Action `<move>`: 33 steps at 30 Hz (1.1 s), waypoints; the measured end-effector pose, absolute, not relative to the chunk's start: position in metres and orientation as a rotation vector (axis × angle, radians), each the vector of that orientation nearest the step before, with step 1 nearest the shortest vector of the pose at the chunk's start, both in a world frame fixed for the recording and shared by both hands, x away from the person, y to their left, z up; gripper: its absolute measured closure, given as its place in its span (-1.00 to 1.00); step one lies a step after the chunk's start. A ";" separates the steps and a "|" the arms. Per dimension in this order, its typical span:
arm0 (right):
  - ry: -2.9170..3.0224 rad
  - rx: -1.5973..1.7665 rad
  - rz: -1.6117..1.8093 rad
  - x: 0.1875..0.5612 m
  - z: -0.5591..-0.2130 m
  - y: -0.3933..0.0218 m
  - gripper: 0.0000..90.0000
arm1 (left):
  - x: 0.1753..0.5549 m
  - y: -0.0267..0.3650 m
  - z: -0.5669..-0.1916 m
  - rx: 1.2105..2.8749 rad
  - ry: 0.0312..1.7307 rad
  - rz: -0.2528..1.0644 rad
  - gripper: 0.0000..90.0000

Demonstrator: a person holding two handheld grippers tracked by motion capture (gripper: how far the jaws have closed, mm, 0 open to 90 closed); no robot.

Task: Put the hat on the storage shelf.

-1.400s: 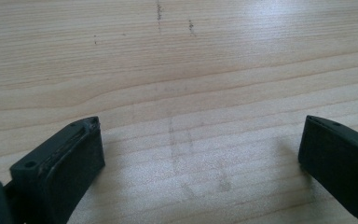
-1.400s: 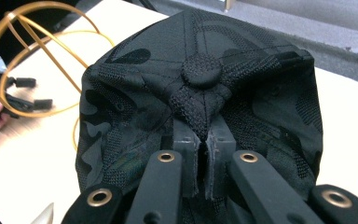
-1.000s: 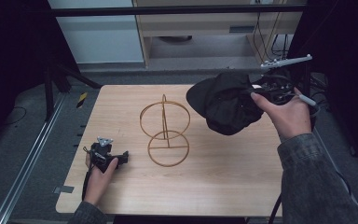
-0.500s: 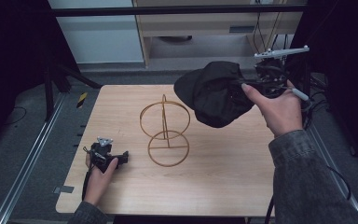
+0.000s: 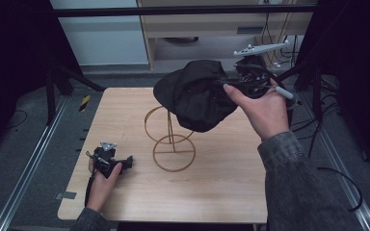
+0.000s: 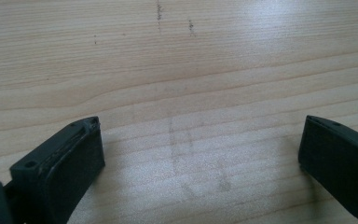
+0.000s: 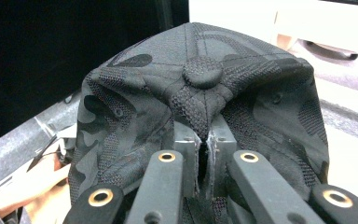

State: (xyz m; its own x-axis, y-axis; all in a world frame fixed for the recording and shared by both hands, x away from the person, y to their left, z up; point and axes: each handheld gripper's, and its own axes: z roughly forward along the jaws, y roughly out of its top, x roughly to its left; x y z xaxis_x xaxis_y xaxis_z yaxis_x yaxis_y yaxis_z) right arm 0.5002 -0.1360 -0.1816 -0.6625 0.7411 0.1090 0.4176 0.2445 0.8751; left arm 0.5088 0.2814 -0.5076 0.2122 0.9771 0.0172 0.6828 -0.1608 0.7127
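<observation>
Fabric of the black cap [image 5: 195, 96], soft and light, sags at upper centre above the wire stand [image 5: 171, 139], right gripper [image 5: 231, 83] pinching its crown, left gripper [image 5: 127, 162] spread empty at lower left.

There are two tongs: the left tongs [image 5: 125, 162] and the right tongs [image 5: 224, 83], and each one sits in one hand, so there are two hands. There is one black cap [image 5: 197, 96], pinched in the right tongs, and one gold wire stand [image 5: 171, 139] with two rings, standing between the two tongs and just under the cap. There is one wooden table [image 5: 221, 192] below both tongs, and one yellow-and-black strip [image 5: 84, 103] on the floor, far past the left tongs.
</observation>
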 end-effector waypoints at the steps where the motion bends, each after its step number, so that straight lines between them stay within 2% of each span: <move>1: 2.200 1.062 1.387 0.501 -0.182 -0.133 0.90 | 0.509 0.281 -0.508 1.916 1.533 0.661 -1.00; 33: 2.263 0.997 1.418 0.501 -0.176 -0.097 0.90 | 0.509 0.281 -0.508 1.914 1.533 0.664 -1.00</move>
